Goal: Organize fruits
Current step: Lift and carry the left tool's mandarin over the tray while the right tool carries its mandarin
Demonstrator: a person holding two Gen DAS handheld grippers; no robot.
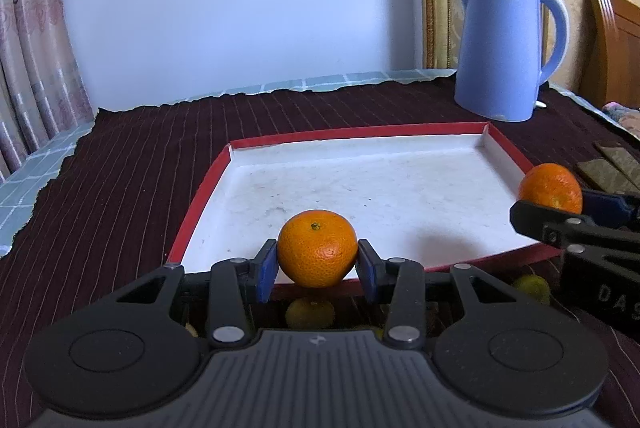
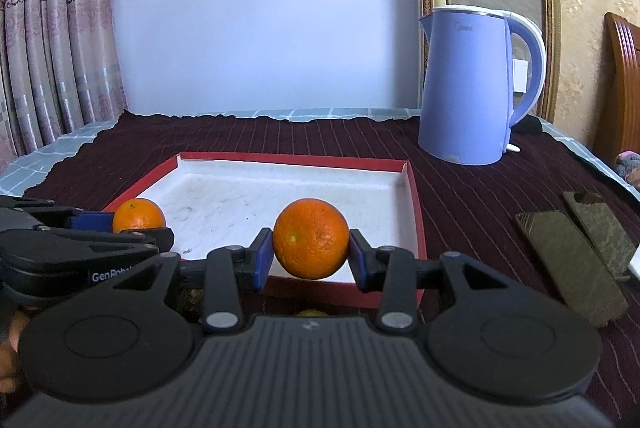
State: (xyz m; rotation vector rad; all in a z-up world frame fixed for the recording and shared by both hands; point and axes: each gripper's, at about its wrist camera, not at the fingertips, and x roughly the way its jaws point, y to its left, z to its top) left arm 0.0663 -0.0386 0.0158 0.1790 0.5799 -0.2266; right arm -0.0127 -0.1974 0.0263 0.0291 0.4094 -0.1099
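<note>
Each gripper, left [image 1: 318,265] and right [image 2: 311,259], clamps an orange [image 1: 317,248] [image 2: 311,238] across its middle above the red tray's [image 1: 200,196] near edge; firm, round, likely light, liable to roll

The right gripper [image 2: 311,260] is clamping a mandarin orange [image 2: 311,238] between its blue pads [image 2: 262,260], holding it over the near edge of a red-rimmed white tray [image 2: 412,196]. At the tray's left edge, the left gripper [image 2: 120,228] is gripping a second mandarin [image 2: 138,214] just above the rim. A lilac electric kettle [image 2: 468,88] is standing beyond the tray's far right corner on the dark striped cloth [image 2: 280,136]. Two dark flat slabs [image 2: 572,252] are lying well to the right of the tray.
</note>
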